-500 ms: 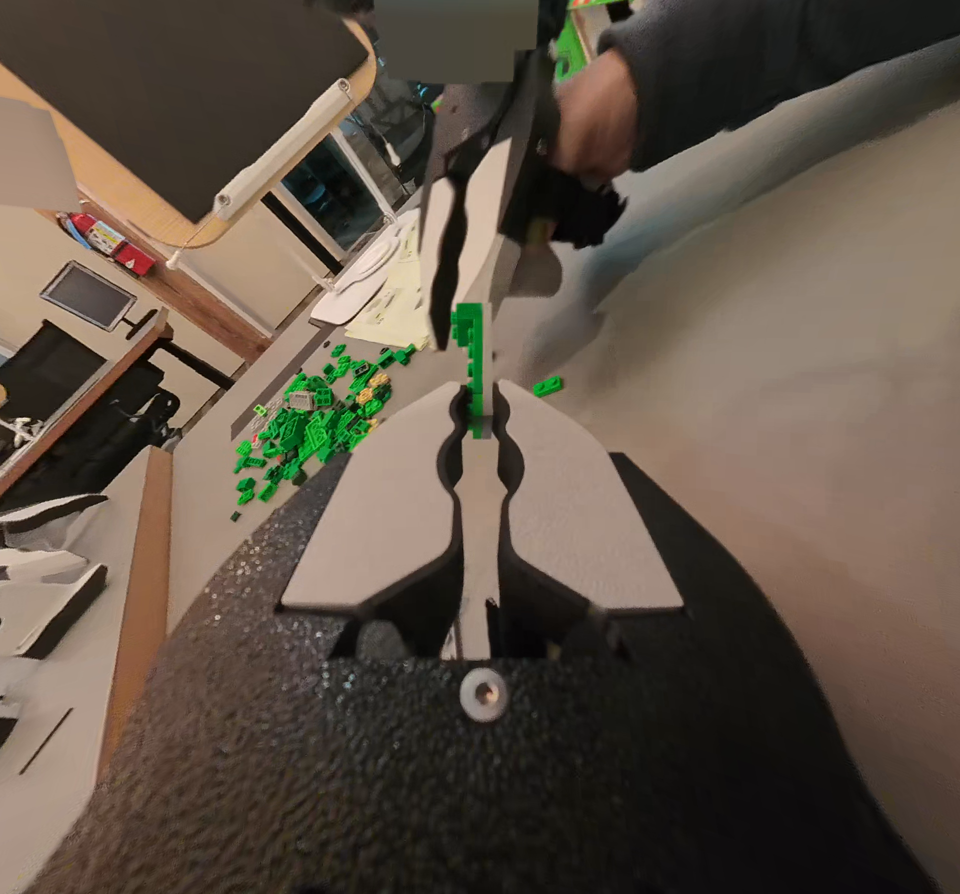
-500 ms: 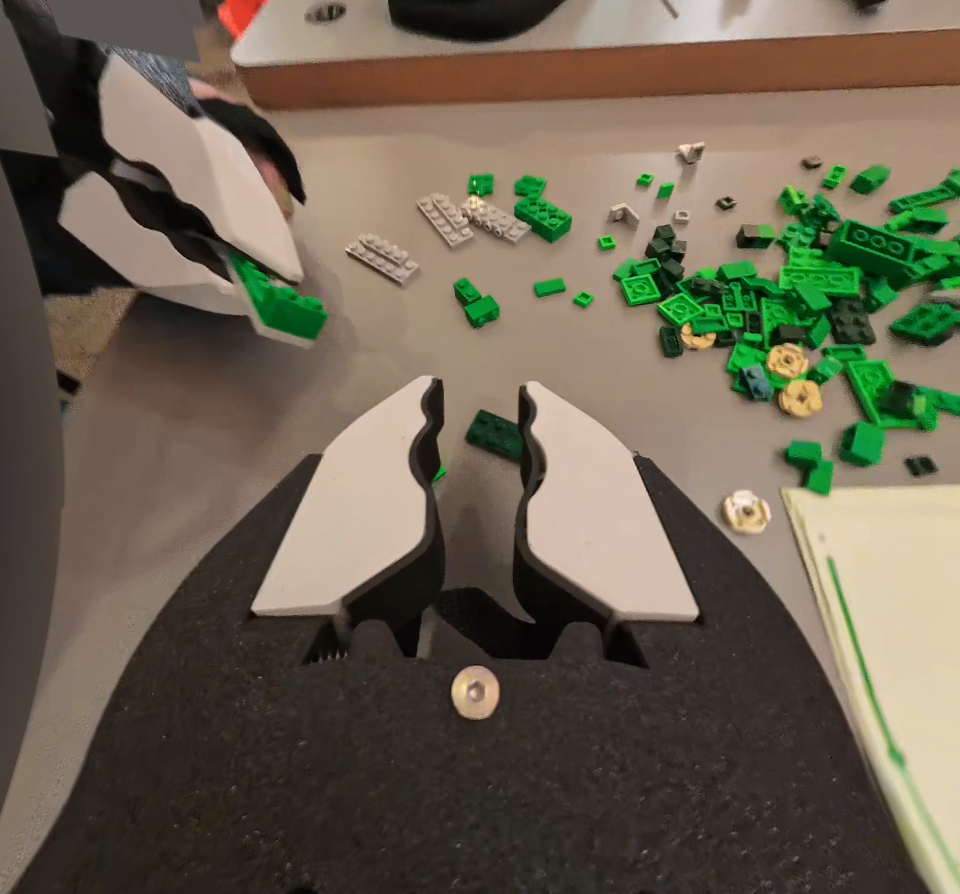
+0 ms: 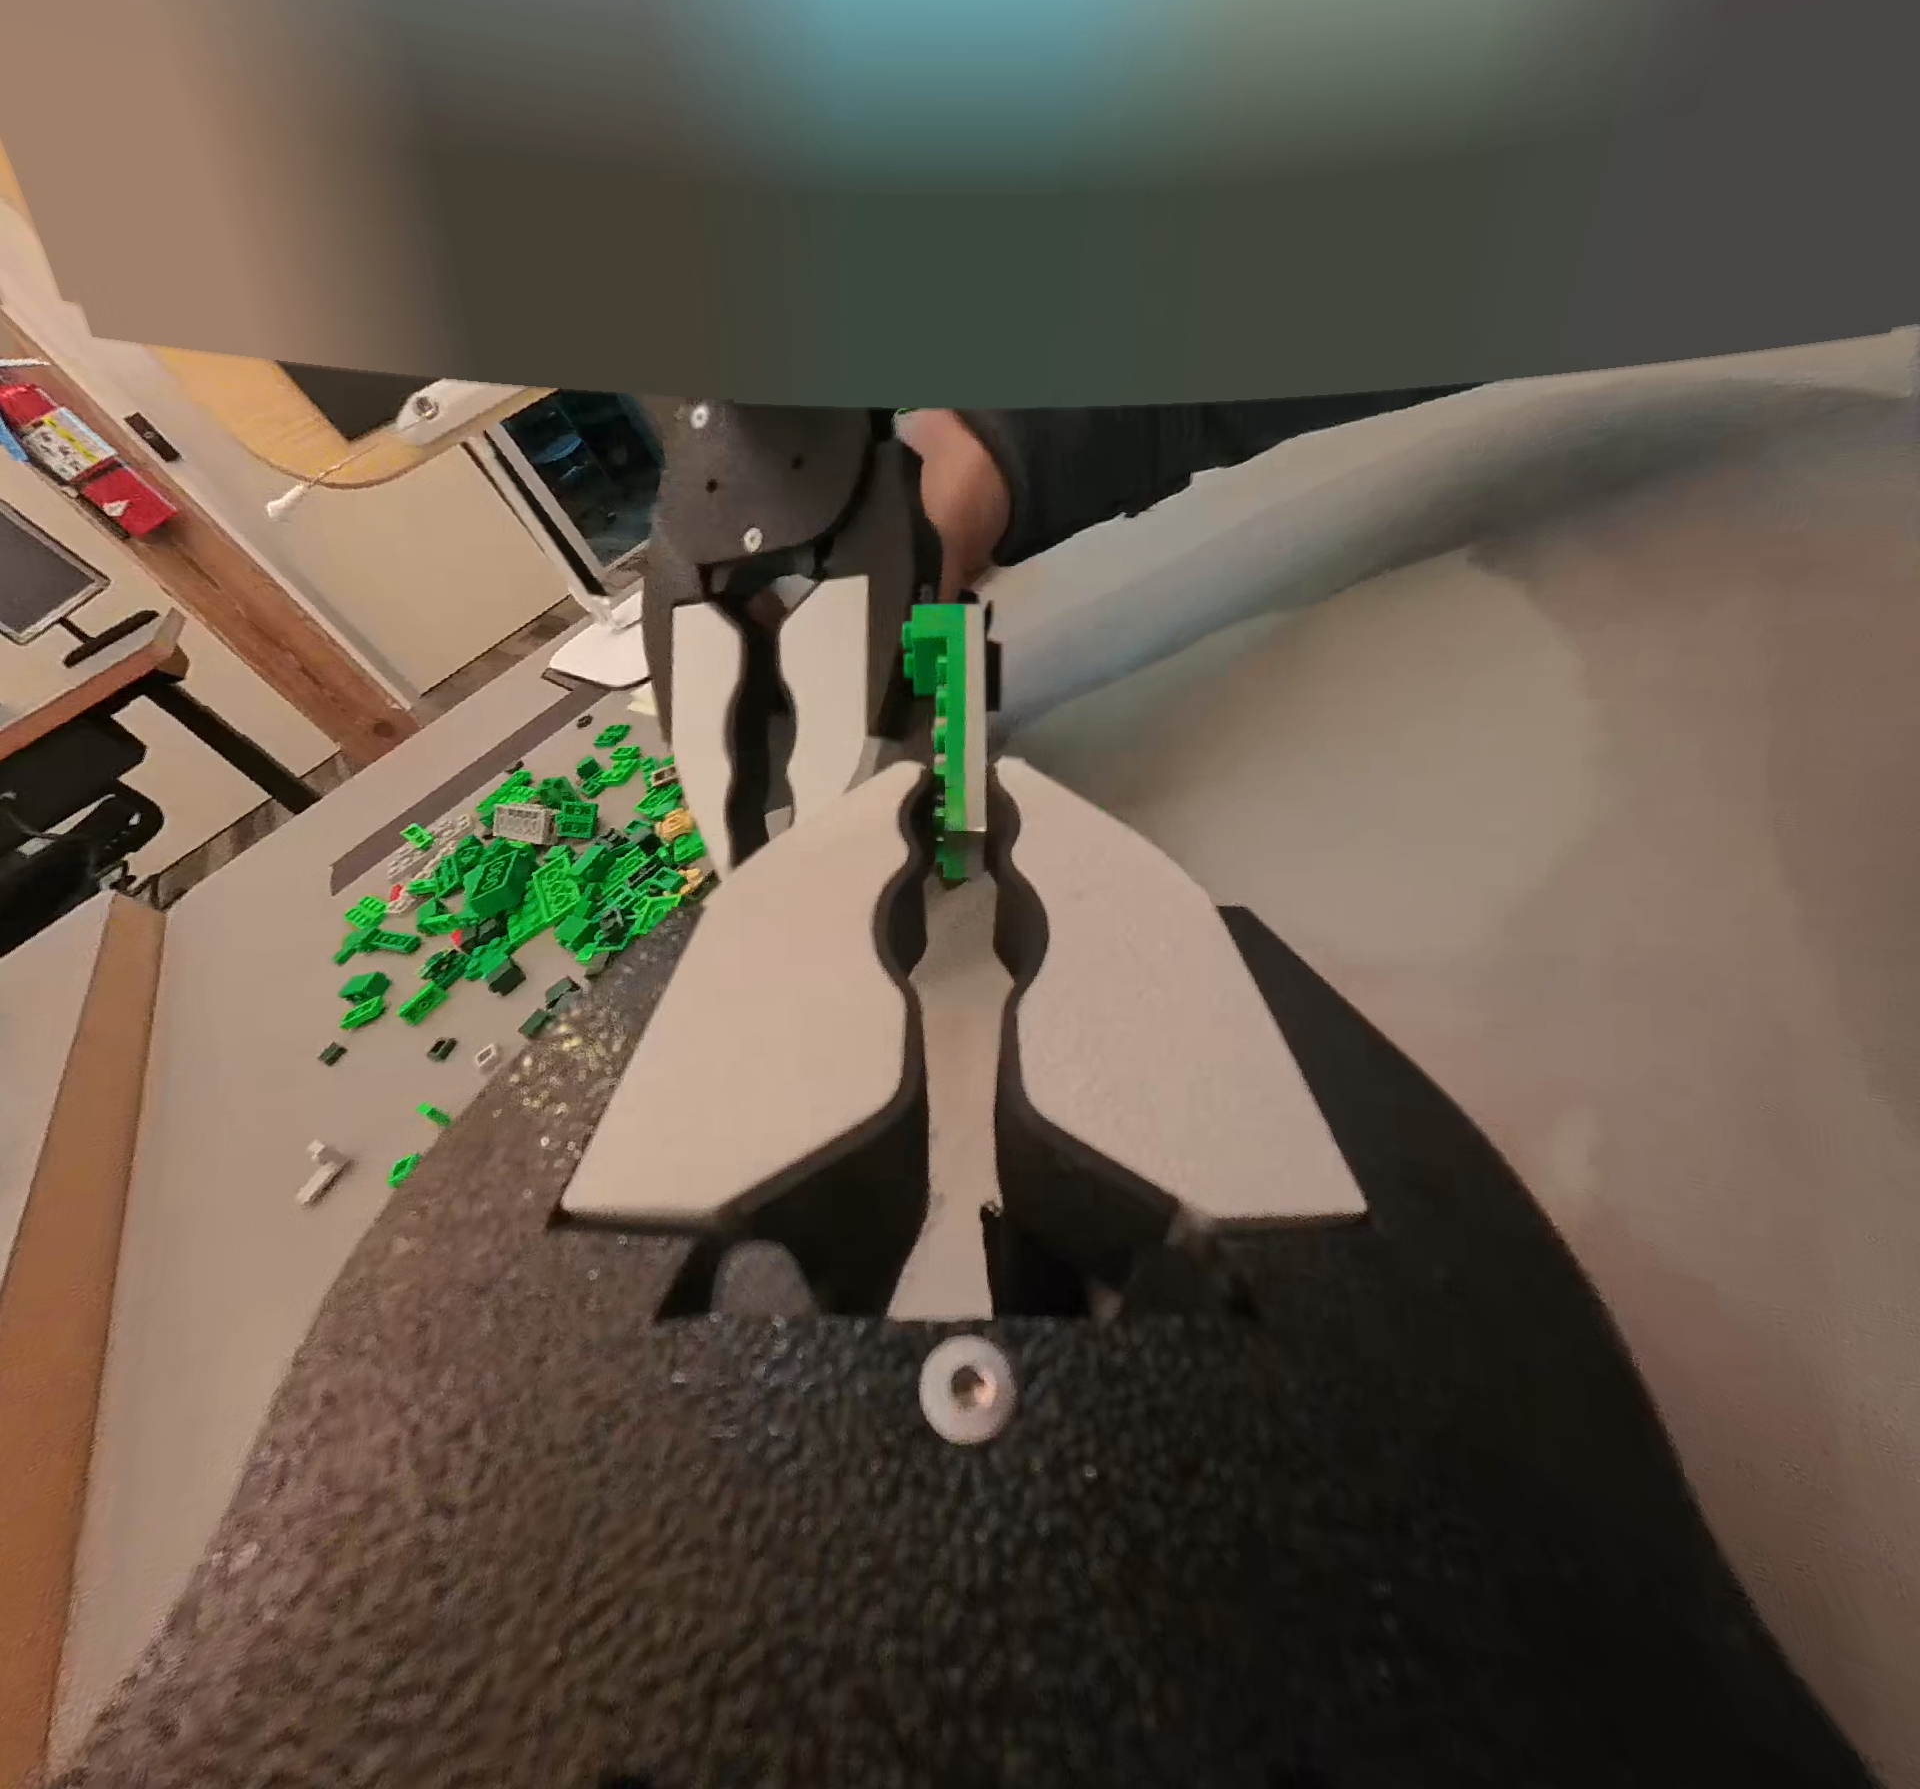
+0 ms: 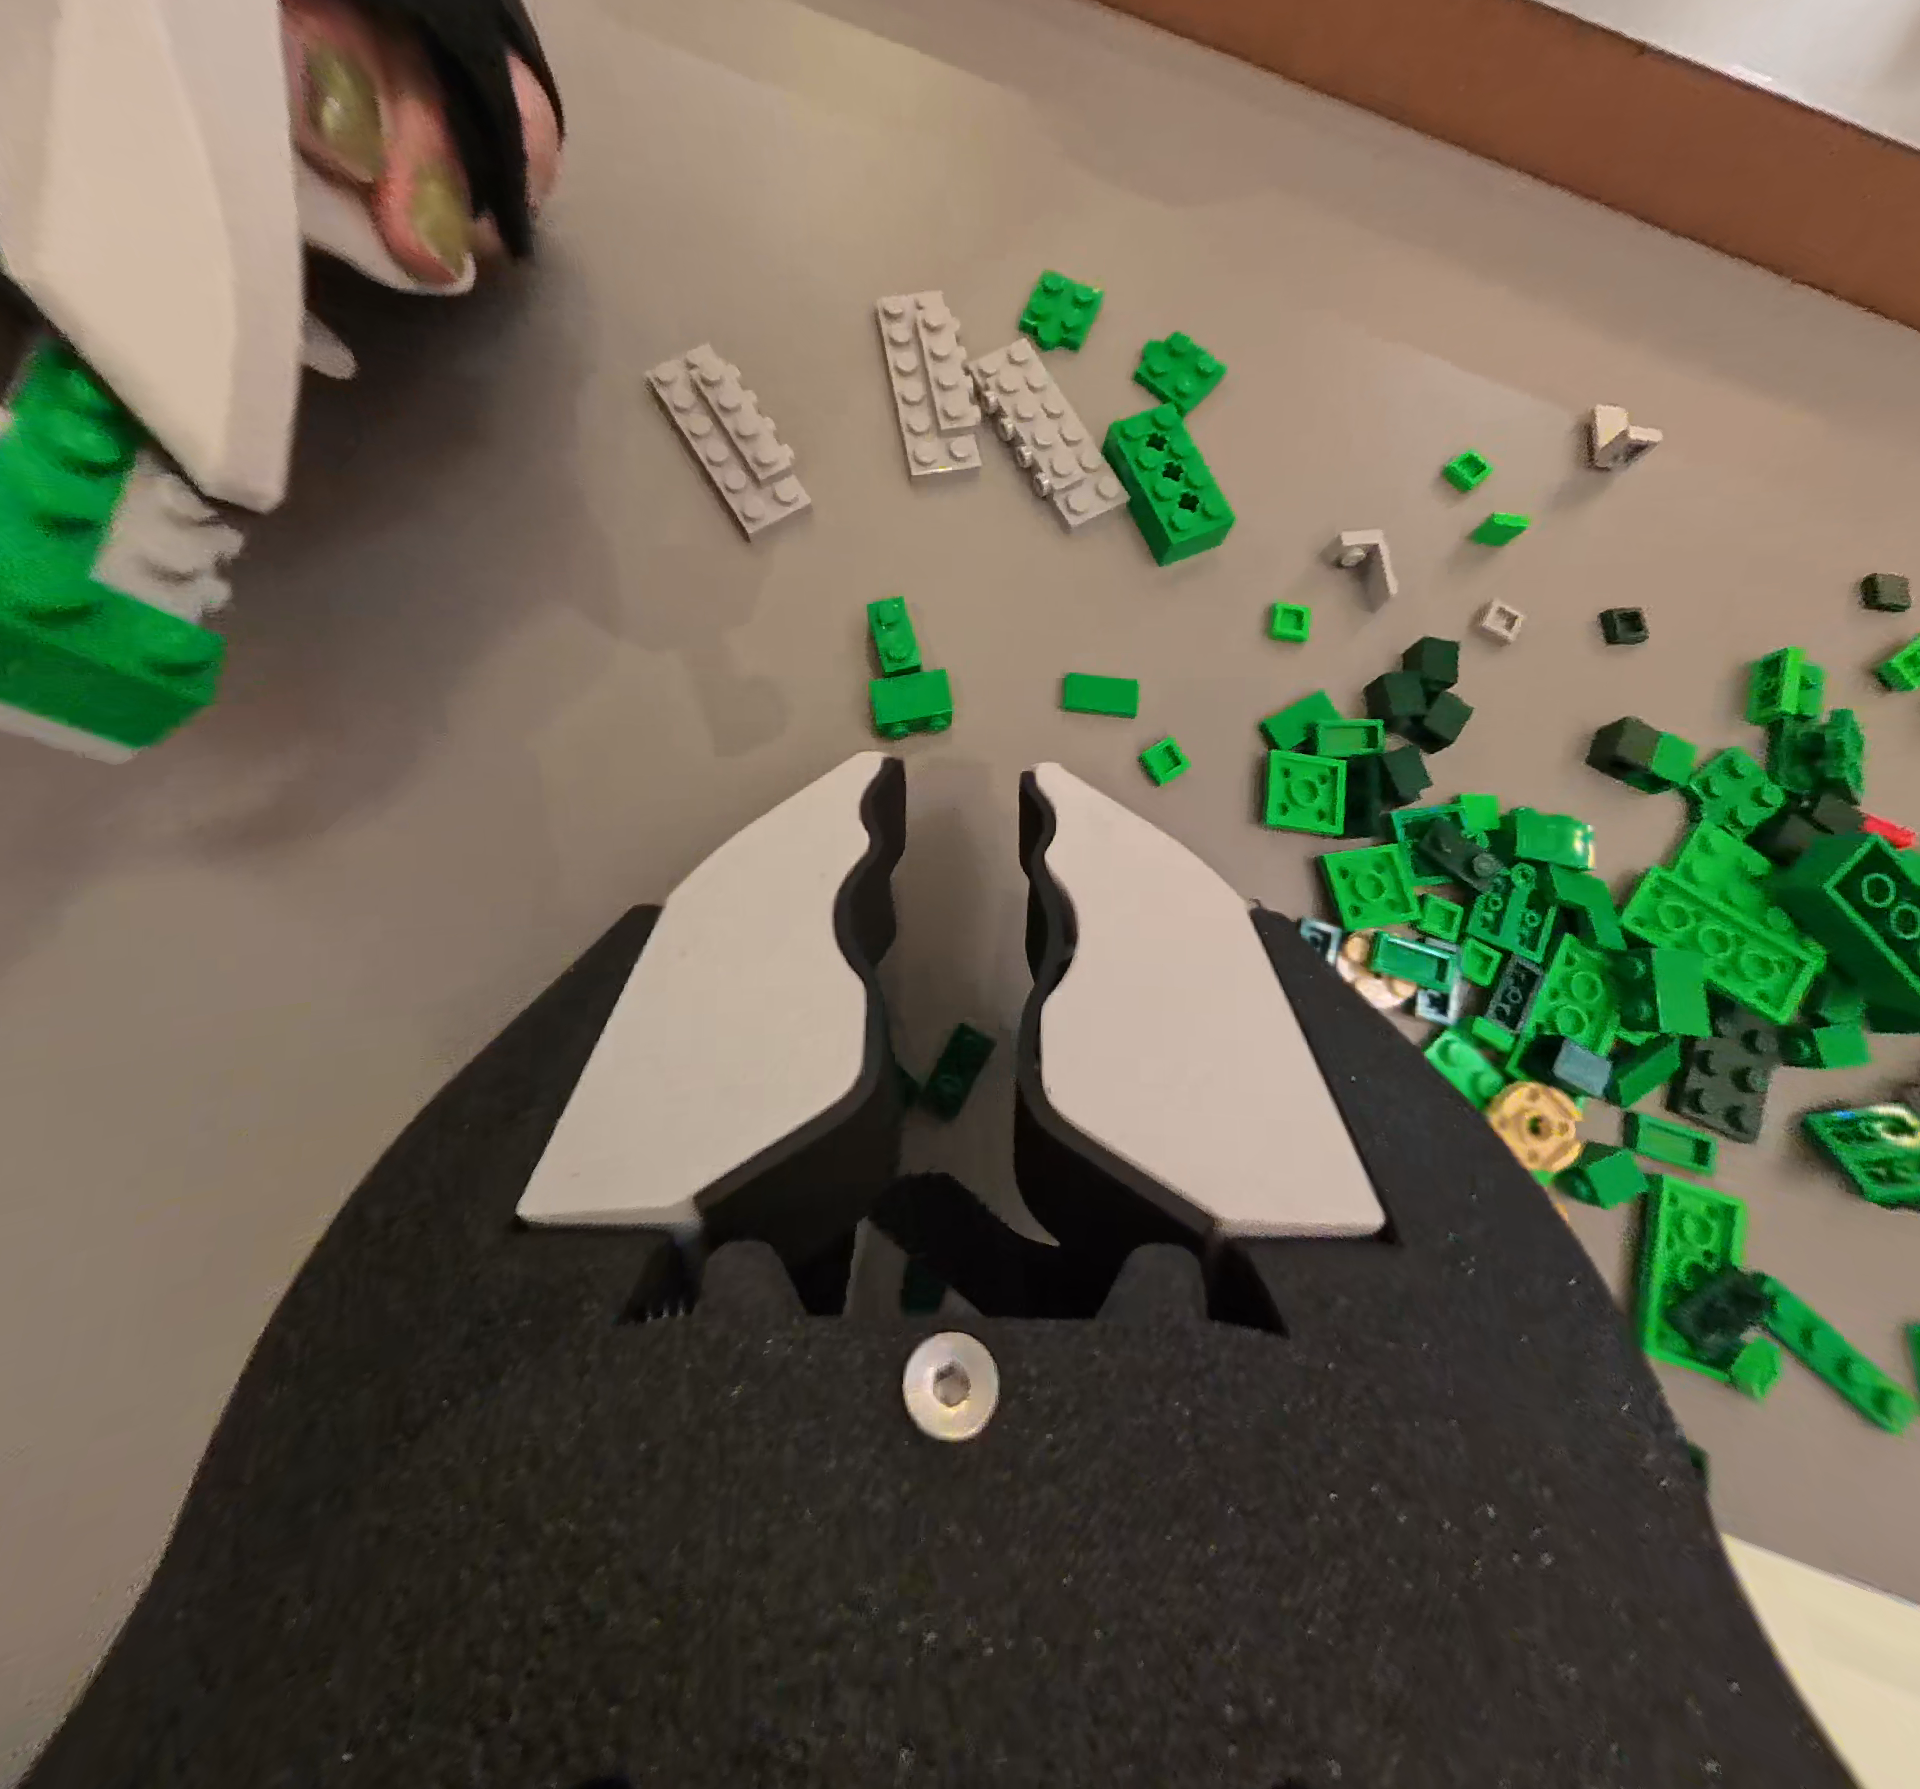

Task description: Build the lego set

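Note:
My left gripper (image 3: 954, 789) is shut on a green and grey lego assembly (image 3: 956, 721) and holds it upright above the grey table (image 3: 1455, 804). The assembly also shows at the left edge of the right wrist view (image 4: 73, 596), under a white finger (image 4: 177, 285) of the left gripper. My right gripper (image 4: 961, 773) is open and empty, low over the table. A small green piece (image 4: 904, 679) lies just ahead of its tips. A dark green plate (image 4: 956, 1069) lies on the table between its fingers. In the left wrist view the right gripper (image 3: 764, 835) hangs just left of the assembly.
Three grey plates (image 4: 727, 435) (image 4: 930, 394) (image 4: 1044, 430) and a green brick (image 4: 1169, 482) lie ahead of the right gripper. A pile of green pieces (image 4: 1662, 960) spreads to the right. A paper sheet (image 4: 1818, 1656) lies at the lower right. A wooden table edge (image 4: 1351, 46) runs behind.
My right gripper has dropped lower and moved forward over the loose pieces. It now hangs left of the held assembly instead of above it. The left gripper still holds the assembly.

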